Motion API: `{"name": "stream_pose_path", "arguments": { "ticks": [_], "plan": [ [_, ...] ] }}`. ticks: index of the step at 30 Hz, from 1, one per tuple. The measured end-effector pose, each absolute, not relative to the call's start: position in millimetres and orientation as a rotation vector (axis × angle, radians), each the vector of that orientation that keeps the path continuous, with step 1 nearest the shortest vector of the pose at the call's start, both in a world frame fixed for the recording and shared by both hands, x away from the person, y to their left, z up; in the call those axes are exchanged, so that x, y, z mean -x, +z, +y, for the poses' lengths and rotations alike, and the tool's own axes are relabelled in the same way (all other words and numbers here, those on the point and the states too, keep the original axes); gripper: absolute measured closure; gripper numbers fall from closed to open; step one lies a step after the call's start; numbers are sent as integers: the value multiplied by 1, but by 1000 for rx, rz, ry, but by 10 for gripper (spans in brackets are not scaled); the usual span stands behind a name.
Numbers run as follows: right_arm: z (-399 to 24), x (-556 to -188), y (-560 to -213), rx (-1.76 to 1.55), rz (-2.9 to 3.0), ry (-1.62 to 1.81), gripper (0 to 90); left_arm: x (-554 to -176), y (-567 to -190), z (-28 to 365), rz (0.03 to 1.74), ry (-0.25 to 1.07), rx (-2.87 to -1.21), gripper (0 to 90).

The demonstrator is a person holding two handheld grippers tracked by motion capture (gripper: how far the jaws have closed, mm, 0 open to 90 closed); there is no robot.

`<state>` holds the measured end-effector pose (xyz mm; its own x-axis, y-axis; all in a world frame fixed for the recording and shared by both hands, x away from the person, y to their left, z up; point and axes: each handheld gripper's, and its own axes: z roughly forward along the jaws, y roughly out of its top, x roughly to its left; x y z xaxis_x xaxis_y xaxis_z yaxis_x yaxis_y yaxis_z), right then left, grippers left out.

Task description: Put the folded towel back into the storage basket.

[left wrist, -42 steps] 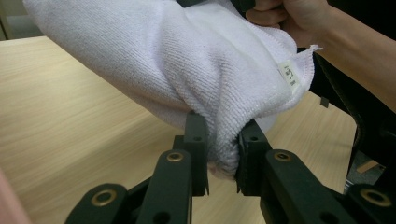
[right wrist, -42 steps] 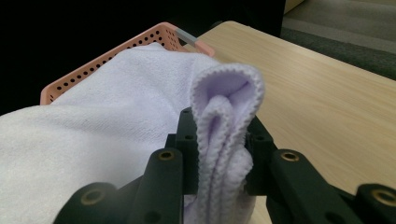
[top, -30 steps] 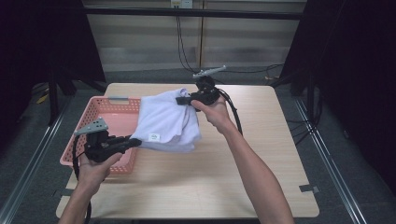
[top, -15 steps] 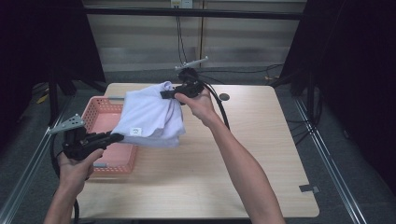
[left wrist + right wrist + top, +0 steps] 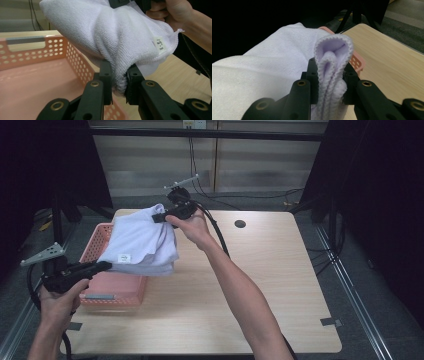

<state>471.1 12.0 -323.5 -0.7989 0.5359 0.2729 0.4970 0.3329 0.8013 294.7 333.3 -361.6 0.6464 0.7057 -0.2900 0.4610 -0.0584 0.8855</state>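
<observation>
Towel [image 5: 140, 245] — white, folded, w/ a small label — hangs in the air btwn both tools, right over the pink basket [image 5: 102, 295] at the left side of the worktop [image 5: 260, 285]. Left hand-held gripper [image 5: 102, 266] is clamped on the near lower corner; in the left gripper view the jaws pinch a bunched wad of cloth [image 5: 120, 82], basket wall just behind. Right hand-held gripper [image 5: 157, 218] bites the far upper edge — in the right gripper view several folded layers [image 5: 332, 75] sit squeezed btwn the jaws. Why two grips at opposite ends? My read: it keeps the fold from flopping open and lets the bundle travel flat, ready to lower into the basket. Towel slopes up from the left tool to the right one, sagging a bit in the middle, not touching the worktop; whether it brushes the basket rim — can't tell.
</observation>
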Motion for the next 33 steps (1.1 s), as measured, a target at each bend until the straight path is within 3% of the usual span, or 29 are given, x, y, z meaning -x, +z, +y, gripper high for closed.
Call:
{"name": "stream_pose_path", "arguments": {
  "ticks": [19, 33],
  "plan": [
    [96, -475, -334, -994, 2577, 1434, 743, -291, -374, 407, 1158, 323, -1637, 793],
    [126, -484, -387, -1095, 2565, 1397, 743, -306, -413, 426, 1289, 311, -1700, 794]
  ]
}}
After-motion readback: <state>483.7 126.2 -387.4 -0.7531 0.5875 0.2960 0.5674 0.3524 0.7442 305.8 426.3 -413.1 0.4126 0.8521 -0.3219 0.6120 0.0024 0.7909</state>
